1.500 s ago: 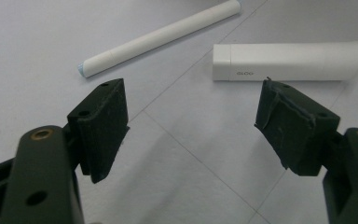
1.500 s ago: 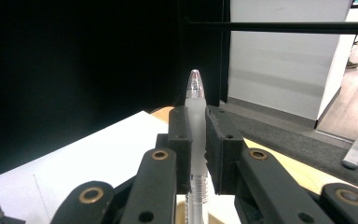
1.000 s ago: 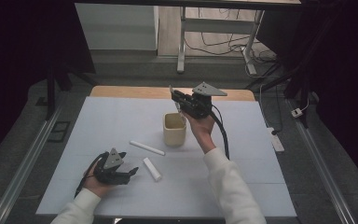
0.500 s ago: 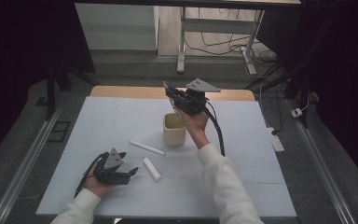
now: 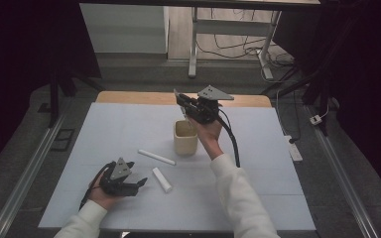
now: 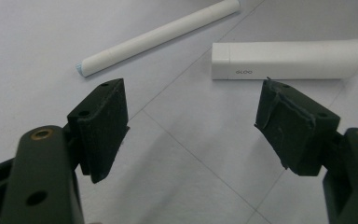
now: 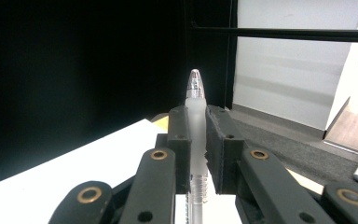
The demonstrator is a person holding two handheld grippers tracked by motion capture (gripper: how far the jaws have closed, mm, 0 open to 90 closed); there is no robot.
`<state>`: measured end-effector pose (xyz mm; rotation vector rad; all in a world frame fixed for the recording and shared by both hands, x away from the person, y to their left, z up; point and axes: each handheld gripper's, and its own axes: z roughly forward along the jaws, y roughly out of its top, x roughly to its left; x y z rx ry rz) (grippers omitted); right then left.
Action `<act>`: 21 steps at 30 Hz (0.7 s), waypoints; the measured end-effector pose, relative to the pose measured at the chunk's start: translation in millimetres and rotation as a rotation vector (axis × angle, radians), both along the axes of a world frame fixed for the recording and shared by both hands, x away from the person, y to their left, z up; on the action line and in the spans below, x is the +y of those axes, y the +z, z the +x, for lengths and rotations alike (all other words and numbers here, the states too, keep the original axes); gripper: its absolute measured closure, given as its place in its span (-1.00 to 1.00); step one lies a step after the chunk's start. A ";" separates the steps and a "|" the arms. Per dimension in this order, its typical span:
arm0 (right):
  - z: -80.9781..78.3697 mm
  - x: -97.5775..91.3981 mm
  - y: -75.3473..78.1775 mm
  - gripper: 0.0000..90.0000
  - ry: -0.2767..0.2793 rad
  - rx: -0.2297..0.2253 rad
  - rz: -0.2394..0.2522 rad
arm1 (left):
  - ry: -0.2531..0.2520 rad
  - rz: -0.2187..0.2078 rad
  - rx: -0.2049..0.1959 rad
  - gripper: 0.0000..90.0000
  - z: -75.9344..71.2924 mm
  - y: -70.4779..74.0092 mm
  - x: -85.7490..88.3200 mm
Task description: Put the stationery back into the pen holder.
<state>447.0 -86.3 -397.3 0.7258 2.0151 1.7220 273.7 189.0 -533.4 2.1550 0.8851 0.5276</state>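
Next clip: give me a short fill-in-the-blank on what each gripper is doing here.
1. The right gripper is shut on a ____.
2. The left gripper rests on the table with its jaws ____.
3. The right gripper is raised above the ____.

Missing words: pen; open; cup

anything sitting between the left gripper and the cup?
Yes. In the high view two white items lie between the left gripper and the cup: a stubby glue-stick-like tube and a thin white stick.

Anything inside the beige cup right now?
From the high view, the beige cylindrical cup shows a pale inner wall near the rim and nothing sticking out. Its bottom is hidden by the near wall.
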 end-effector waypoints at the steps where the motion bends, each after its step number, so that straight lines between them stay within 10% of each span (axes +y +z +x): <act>1: 0.0 -0.6 -1.0 0.77 -0.001 0.002 0.001 | 0.000 0.000 0.000 -0.44 0.0 0.0 0.0; 21: -5.2 -13.2 -8.4 0.30 -0.012 0.017 -0.073 | 0.003 0.003 -0.001 -0.44 0.0 0.1 0.1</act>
